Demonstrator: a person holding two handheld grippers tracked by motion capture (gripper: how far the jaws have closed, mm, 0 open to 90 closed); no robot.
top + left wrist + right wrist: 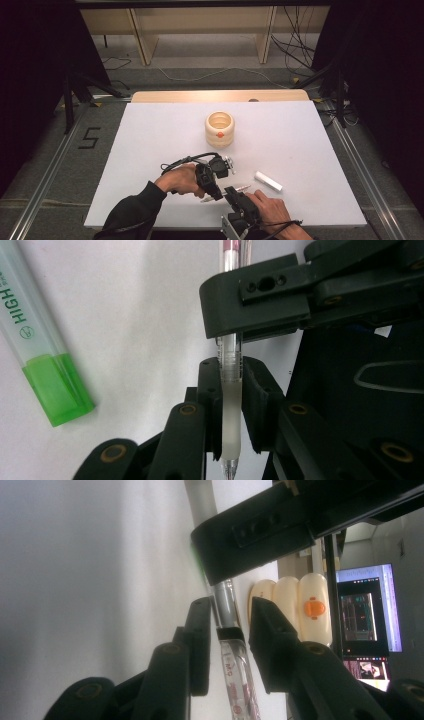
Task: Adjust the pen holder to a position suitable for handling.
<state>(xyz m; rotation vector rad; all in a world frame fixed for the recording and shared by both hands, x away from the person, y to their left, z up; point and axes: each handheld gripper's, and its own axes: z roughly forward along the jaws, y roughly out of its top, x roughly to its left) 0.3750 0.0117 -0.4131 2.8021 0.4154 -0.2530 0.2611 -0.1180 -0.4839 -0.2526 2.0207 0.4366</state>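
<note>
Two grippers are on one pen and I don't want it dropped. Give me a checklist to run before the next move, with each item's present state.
1. Left gripper jaws clamped on the frosted grip of the clear plastic pen: ok.
2. Right gripper jaws pressing the pen barrel: not ok; a gap shows beside one jaw.
3. Pen straight between both grippers, not bent: ok.
4. Pen lifted off the white table: cannot tell.
5. Cream ribbed cup with an orange dot upright, apart from both grippers: ok.
6. Green-capped highlighter lying apart from the pen: ok.
</note>
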